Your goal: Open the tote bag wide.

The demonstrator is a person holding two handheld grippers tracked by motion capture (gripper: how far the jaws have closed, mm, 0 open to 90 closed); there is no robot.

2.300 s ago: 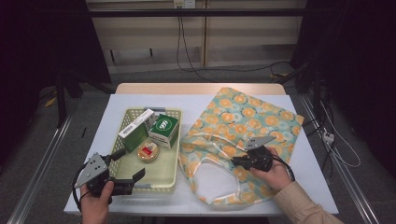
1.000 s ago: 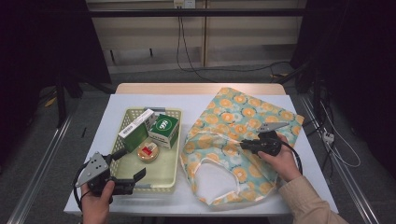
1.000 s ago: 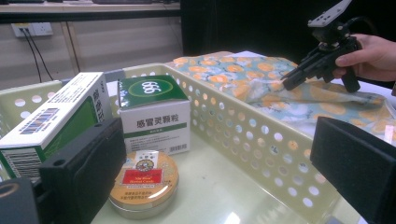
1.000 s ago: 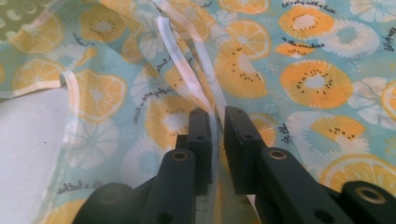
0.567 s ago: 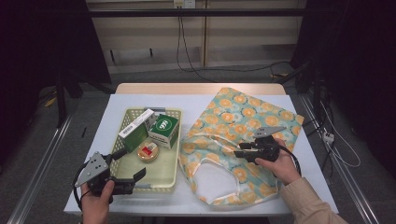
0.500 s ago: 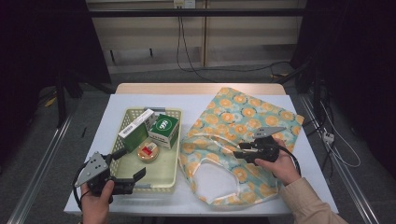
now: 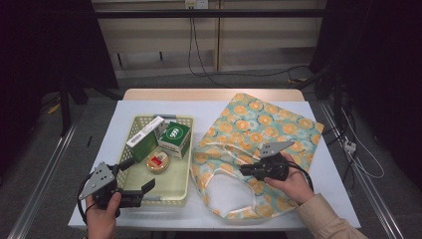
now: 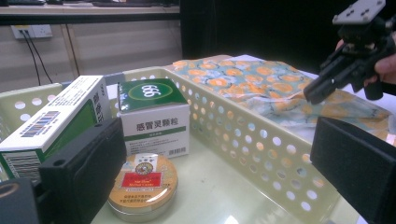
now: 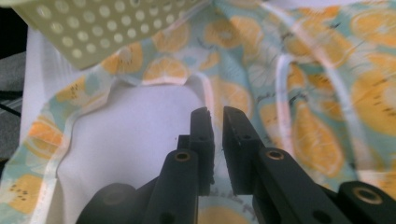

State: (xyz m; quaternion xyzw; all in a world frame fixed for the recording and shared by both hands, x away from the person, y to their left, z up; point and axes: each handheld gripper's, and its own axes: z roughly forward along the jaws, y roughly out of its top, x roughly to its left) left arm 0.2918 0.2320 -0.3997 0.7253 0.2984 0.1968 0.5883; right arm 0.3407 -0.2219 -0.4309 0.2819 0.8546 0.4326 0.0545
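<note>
Pinching nearly together, the right gripper's (image 9: pixel 215 116) fingers have just been closing, a narrow slit left between them; whether bag cloth is caught there I cannot tell. They sit at the rim of the orange-print bag's (image 7: pixel 268 124) white-lined mouth, bag flat on the counter (image 7: pixel 124 112), touching the basket's (image 7: pixel 185 172) right wall. Left gripper's (image 7: pixel 134 179) fingers stand wide apart over the basket's near edge, bare floor ahead of the tin (image 8: pixel 142 186) and boxes (image 8: pixel 154 121).

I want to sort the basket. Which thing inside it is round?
The small tin with the red label; it lies flat, while the other two are boxes.
</note>
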